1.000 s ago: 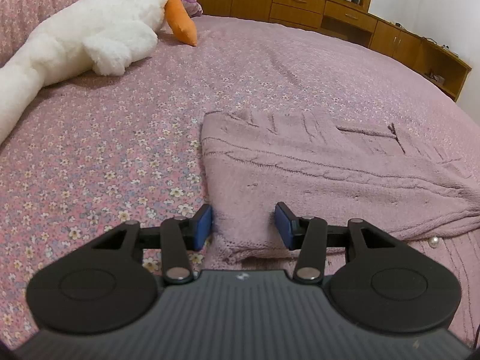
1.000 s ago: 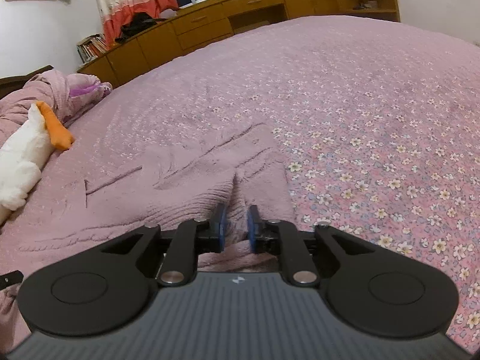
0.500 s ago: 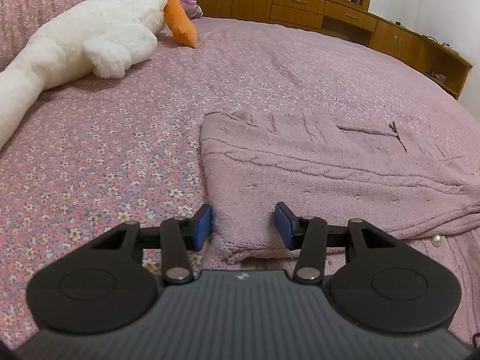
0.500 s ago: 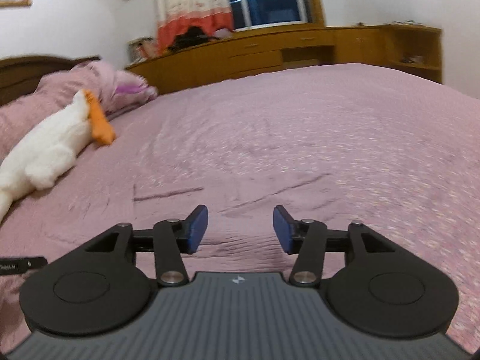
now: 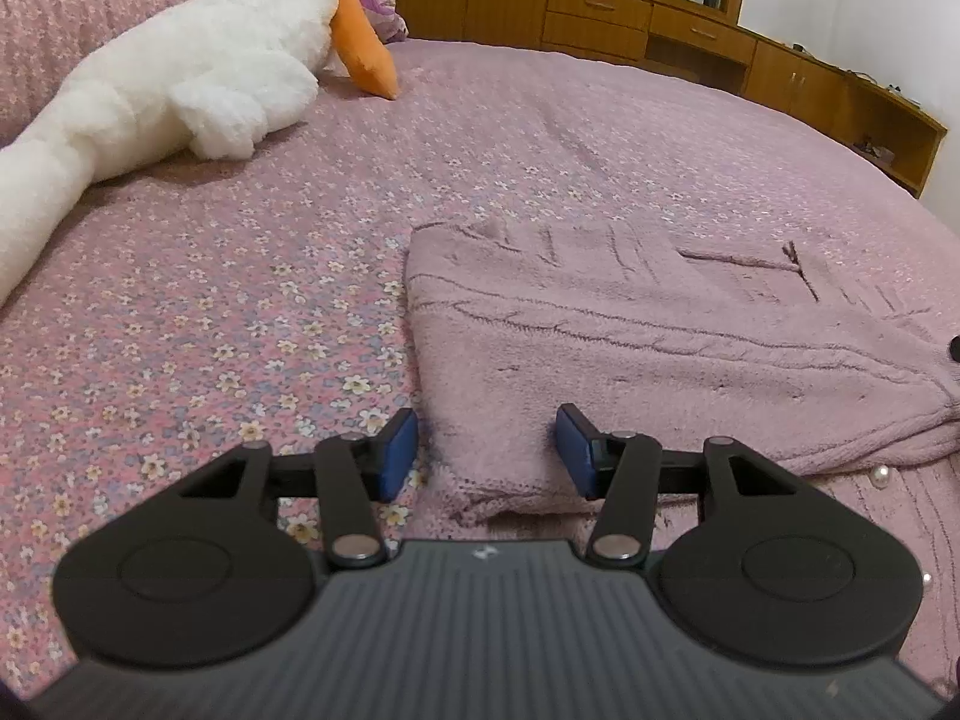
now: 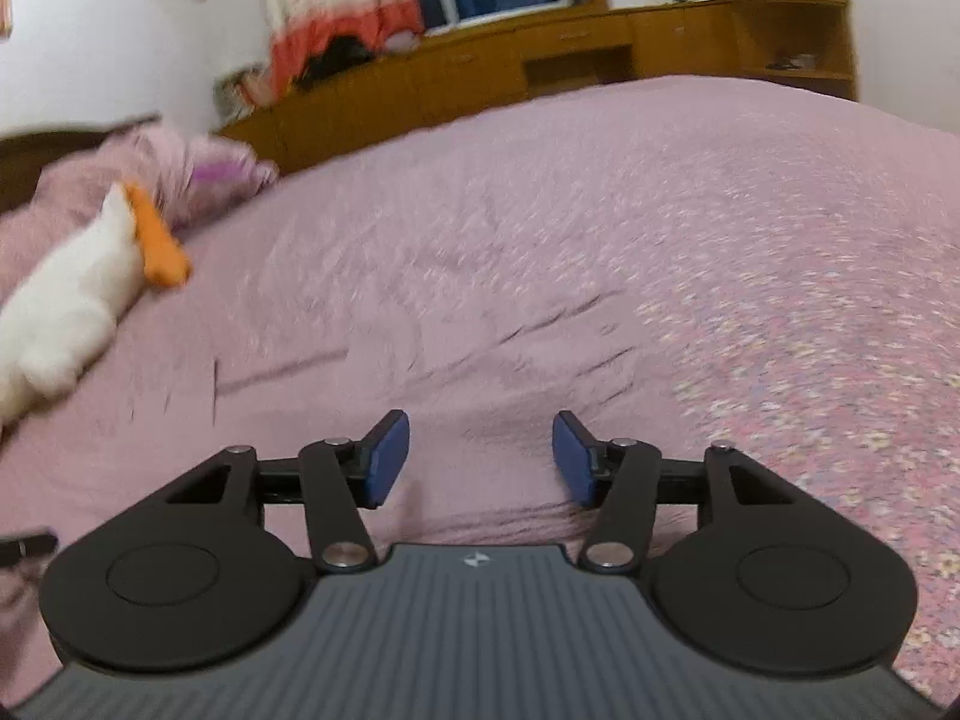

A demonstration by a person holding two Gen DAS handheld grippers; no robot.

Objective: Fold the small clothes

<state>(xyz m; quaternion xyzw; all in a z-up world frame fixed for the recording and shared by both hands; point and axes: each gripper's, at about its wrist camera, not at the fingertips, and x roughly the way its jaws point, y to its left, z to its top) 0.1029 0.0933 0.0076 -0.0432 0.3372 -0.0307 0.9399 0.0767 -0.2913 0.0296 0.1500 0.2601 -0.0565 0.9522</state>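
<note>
Left wrist view: a white plush goose (image 5: 168, 84) lies far ahead to the left of the left gripper (image 5: 486, 450), whose jaws have just been opening over the near corner of the folded pink sweater (image 5: 630, 348), not pinching it. Right gripper (image 6: 480, 456), jaws just spread, hovers over the sweater, gripping nothing.

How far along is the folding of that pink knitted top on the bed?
Partly done: the pink sweater lies flat on the bedspread, one side already turned over. The right gripper has just opened and holds nothing; the left gripper straddles a corner, pads apart. Further folds look left to do.
</note>
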